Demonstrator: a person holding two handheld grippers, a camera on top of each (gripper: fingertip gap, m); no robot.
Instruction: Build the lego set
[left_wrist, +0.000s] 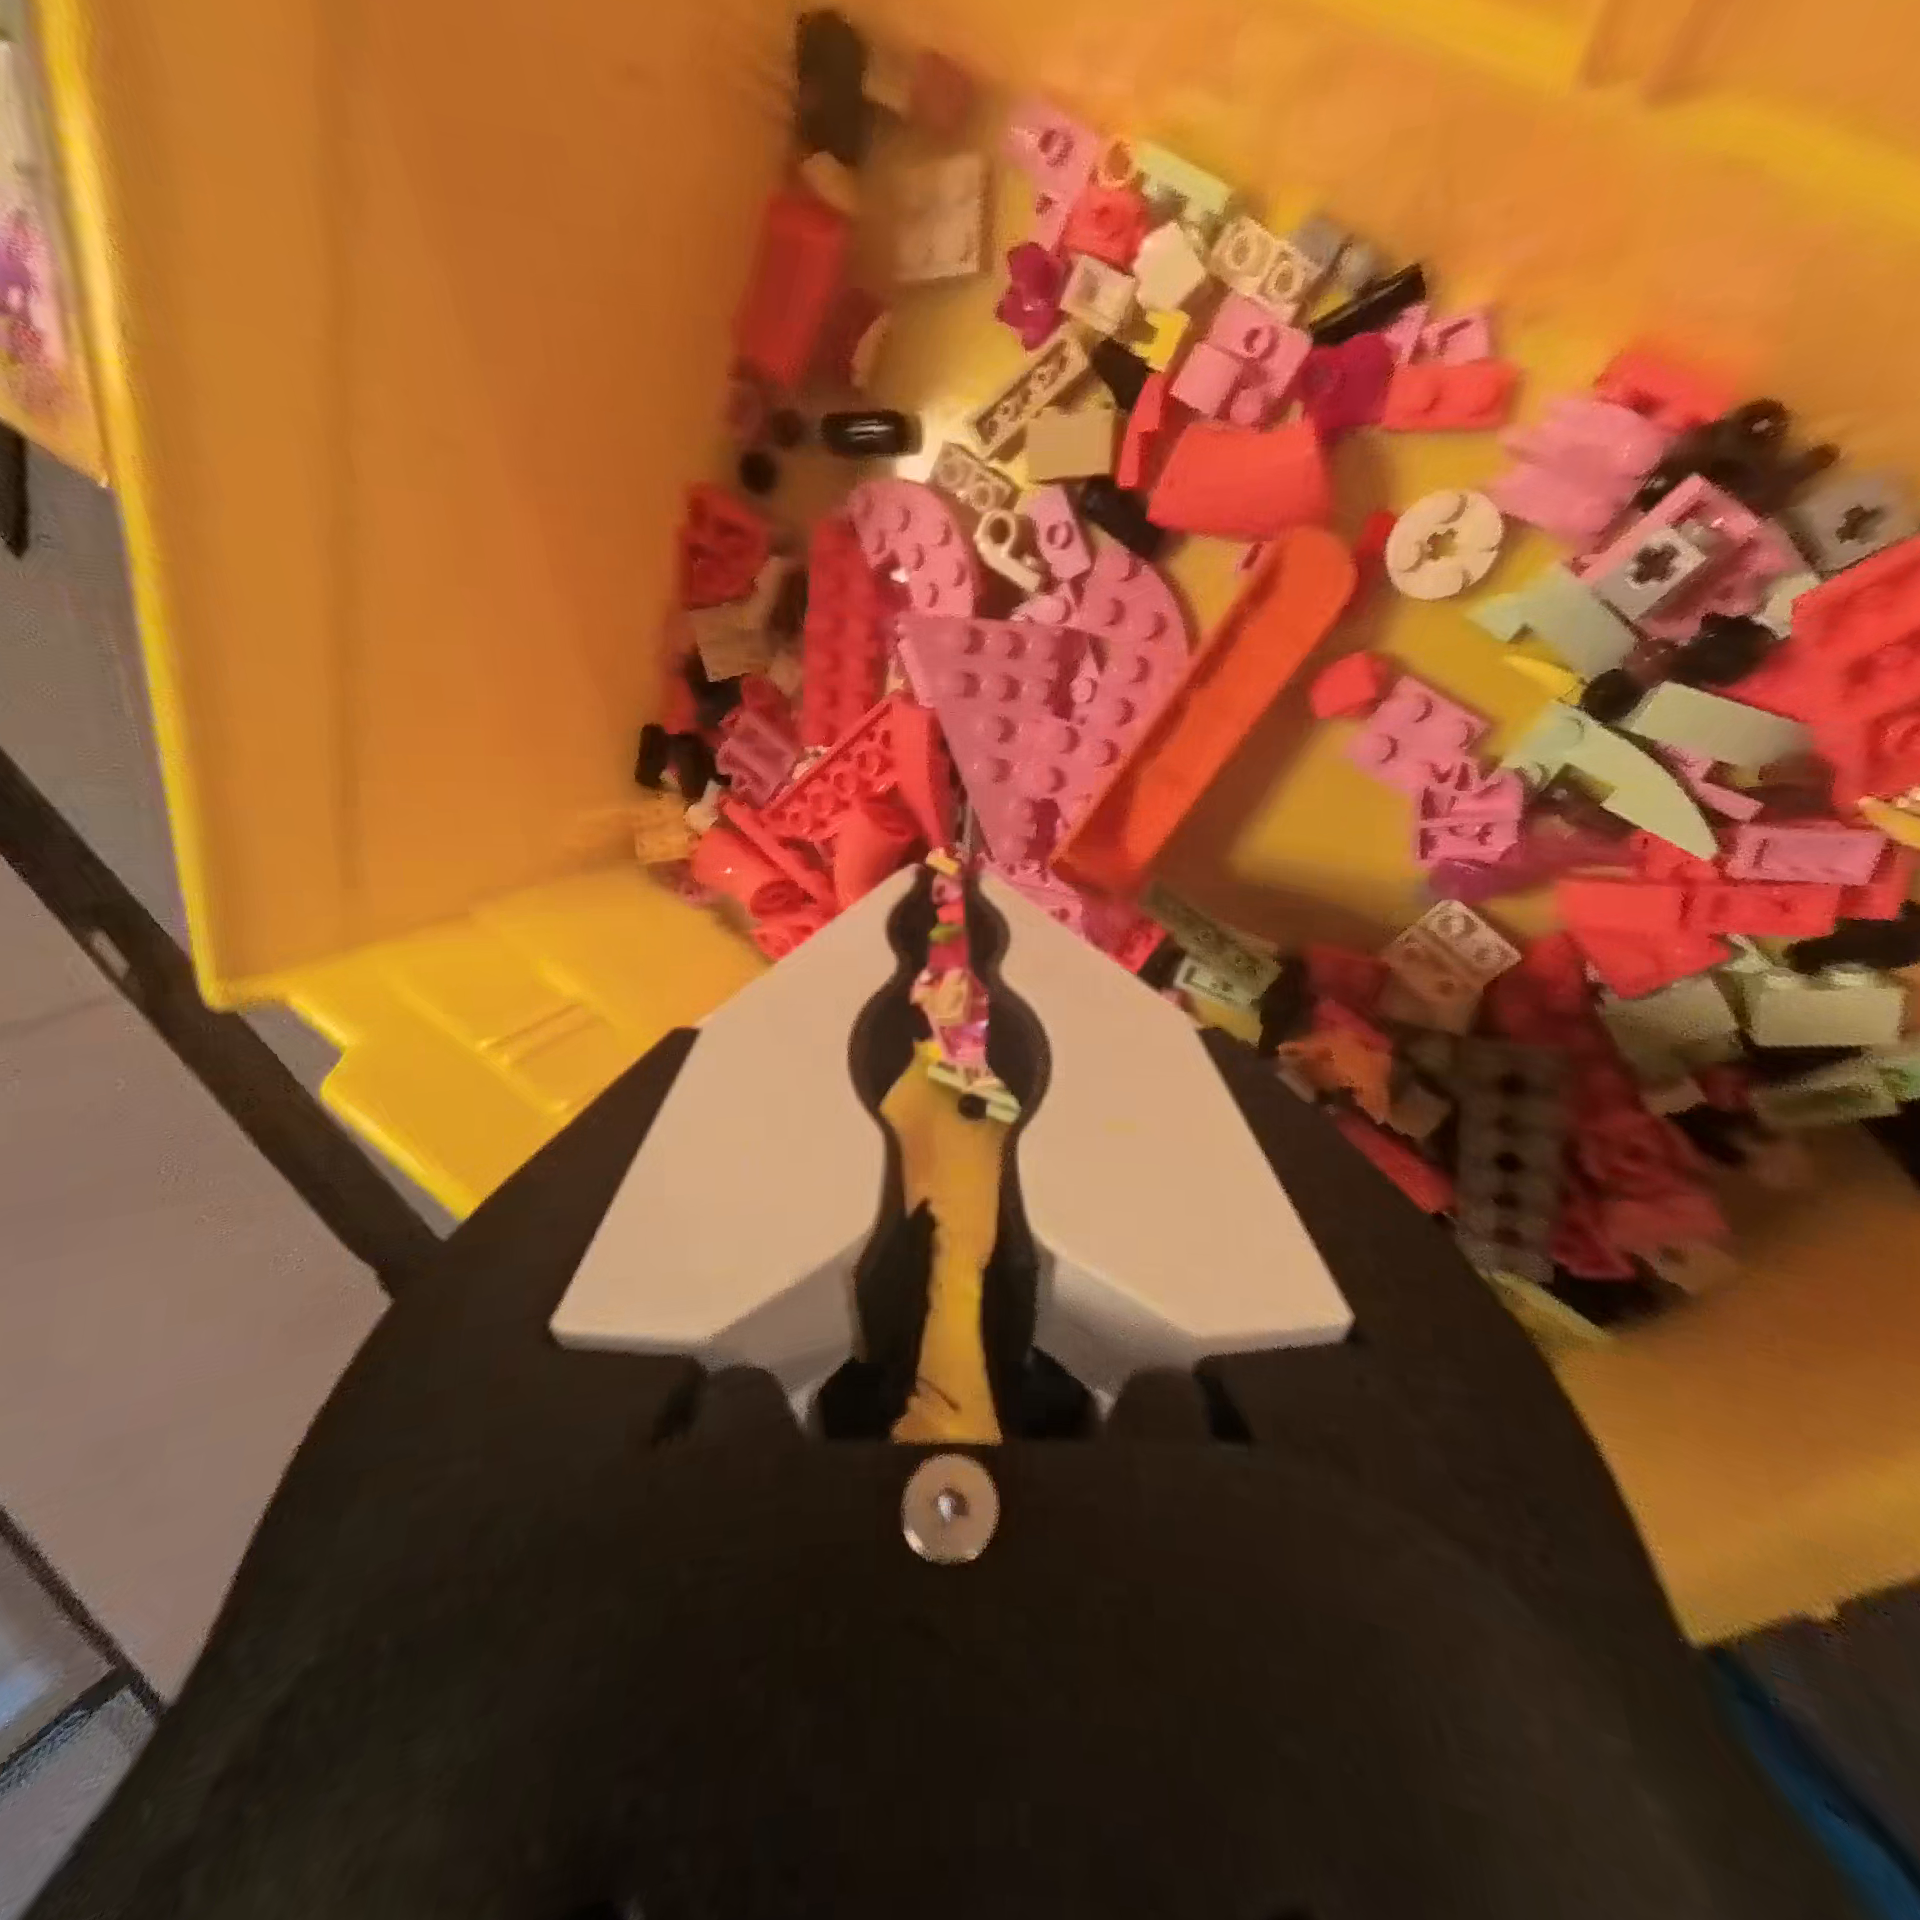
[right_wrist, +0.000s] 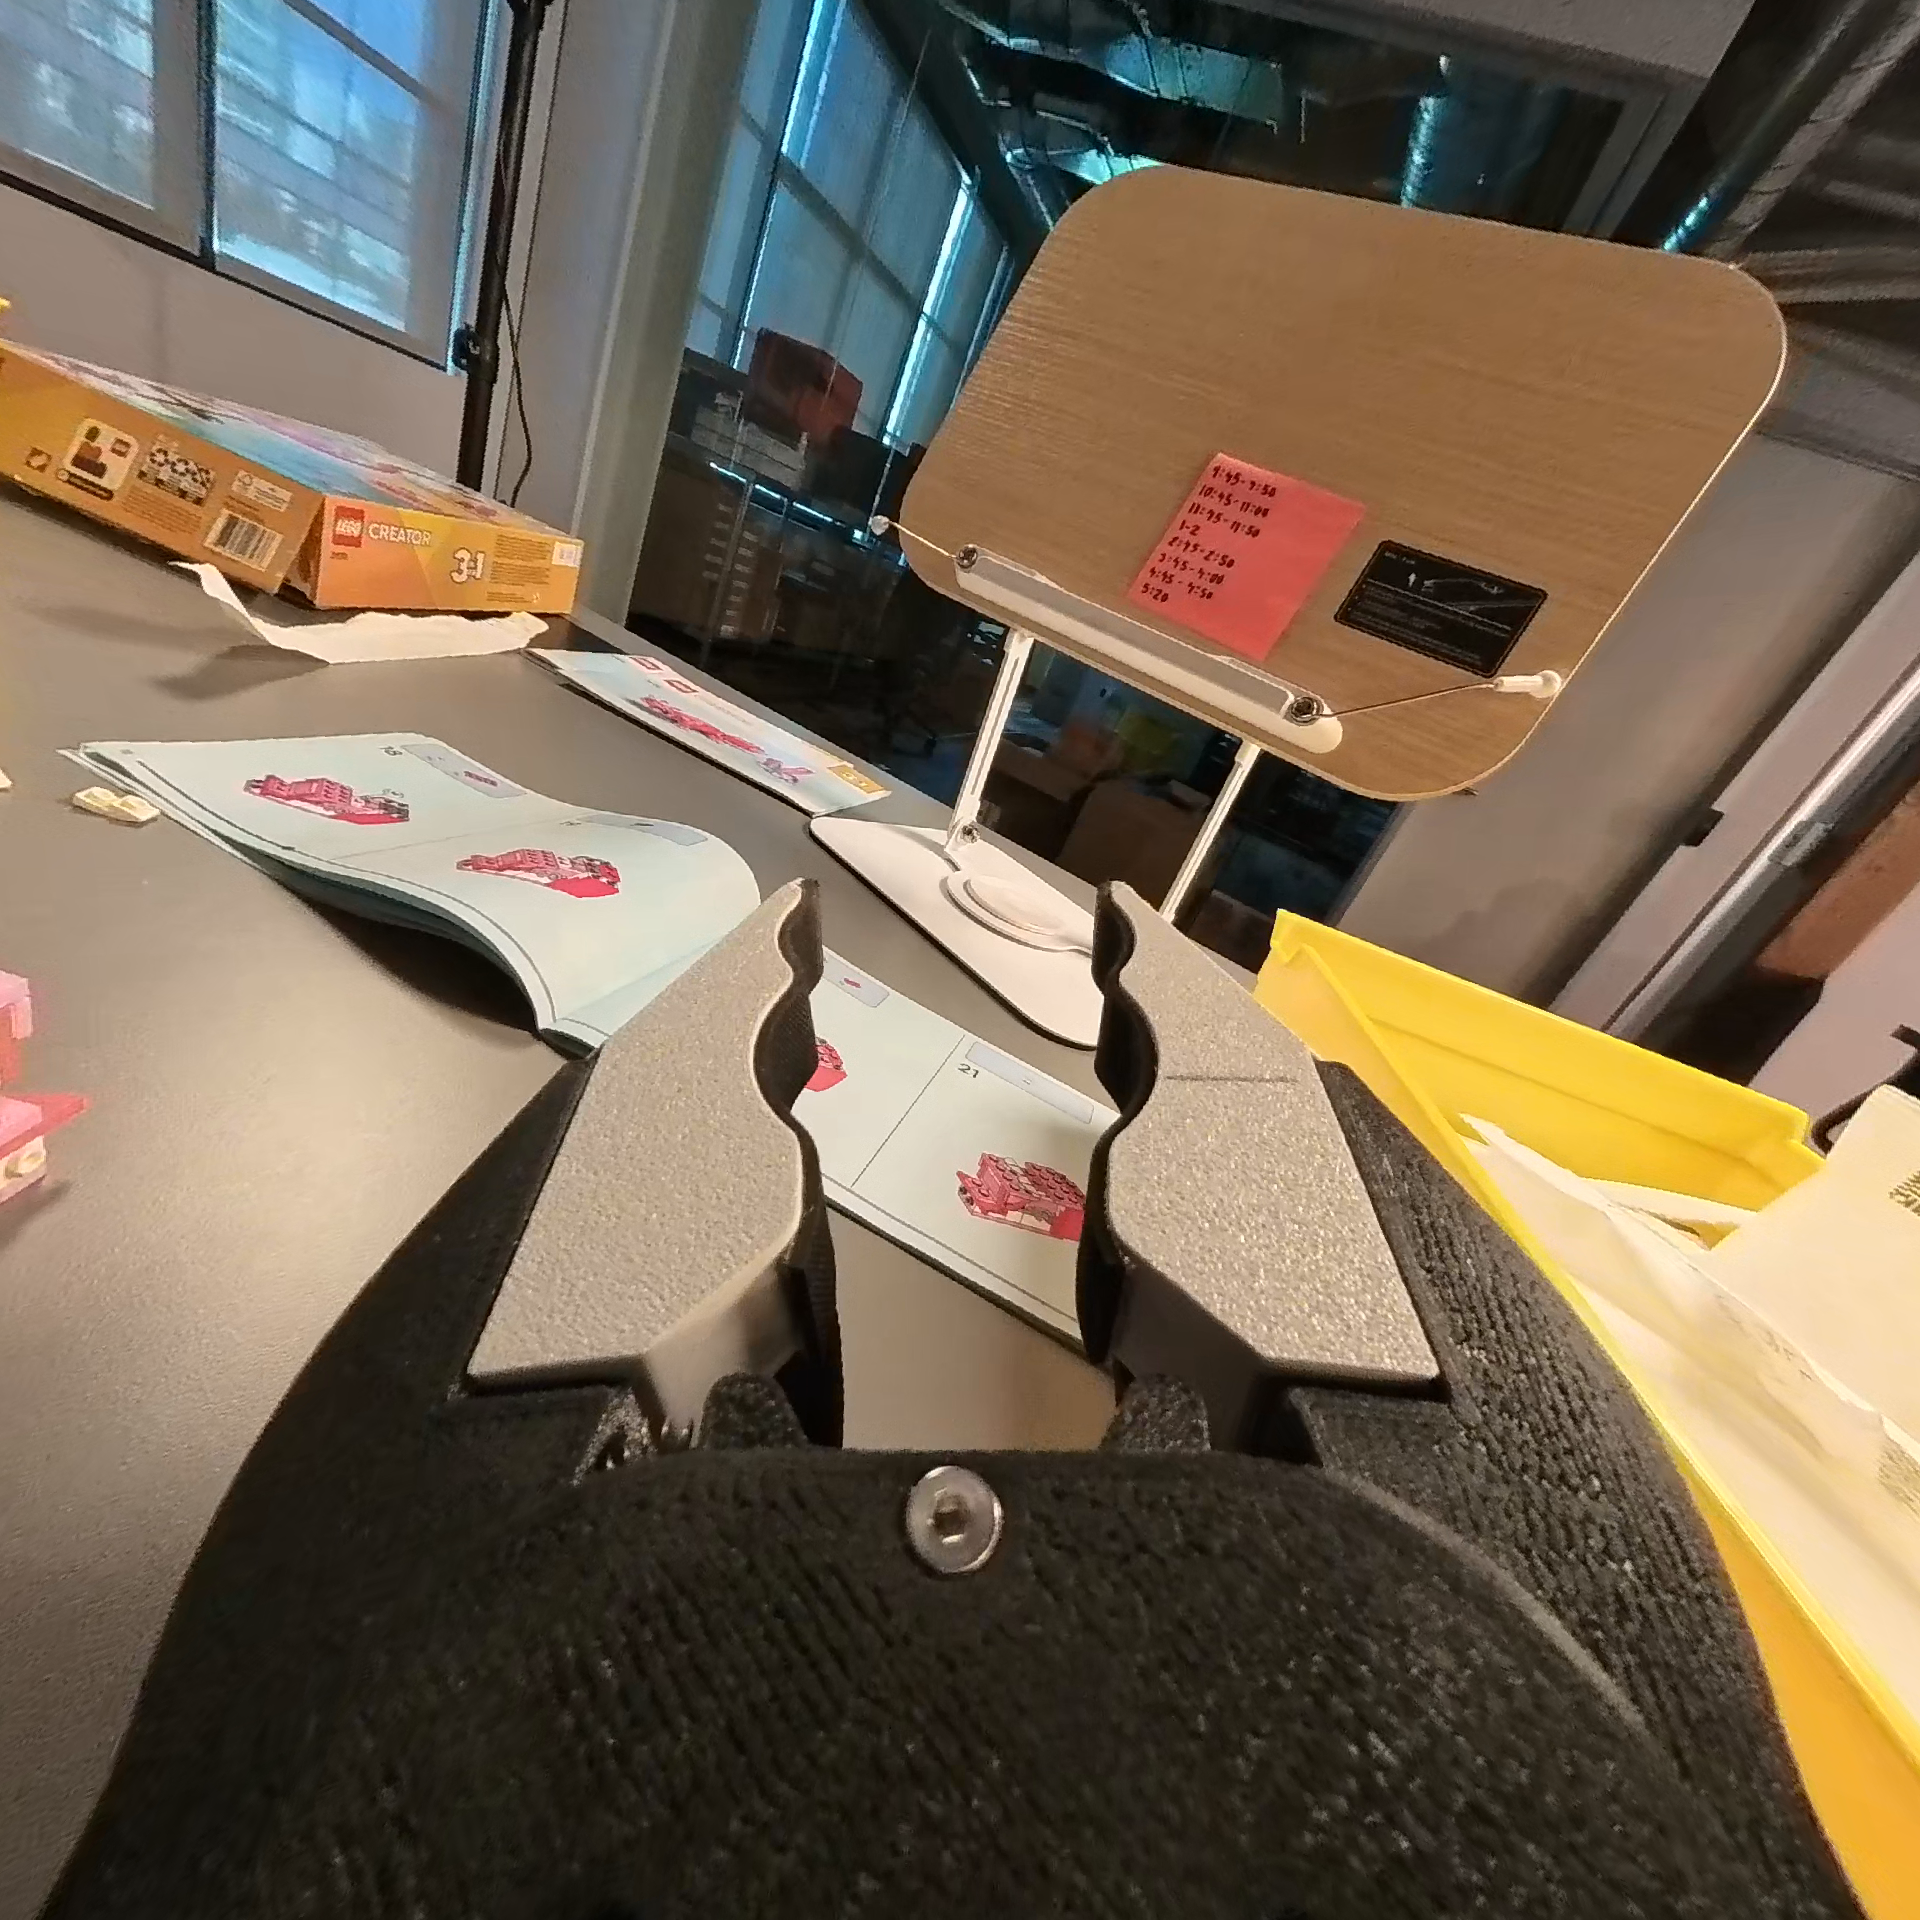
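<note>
In the left wrist view my left gripper (left_wrist: 943, 868) hangs over a yellow bin (left_wrist: 436, 499) holding several loose pink, red, cream and black bricks (left_wrist: 1049, 707). Its fingers are nearly together and pinch a thin red piece (left_wrist: 928, 774) that sticks out edge-on past the tips. The view is blurred by motion. In the right wrist view my right gripper (right_wrist: 951, 920) is open and empty, low over a dark table (right_wrist: 260, 1195), with an open light-blue instruction booklet (right_wrist: 436, 862) just ahead and under its fingers.
A yellow bin (right_wrist: 1538, 1081) with paper bags stands at the right. A wooden-board book stand (right_wrist: 1351, 468) on a white base stands ahead. A cardboard set box (right_wrist: 312, 520), a second booklet (right_wrist: 727, 727), a cream piece (right_wrist: 114, 802) and a pink-red build (right_wrist: 21, 1091) lie to the left. Left tips to right tips: about 55 centimeters.
</note>
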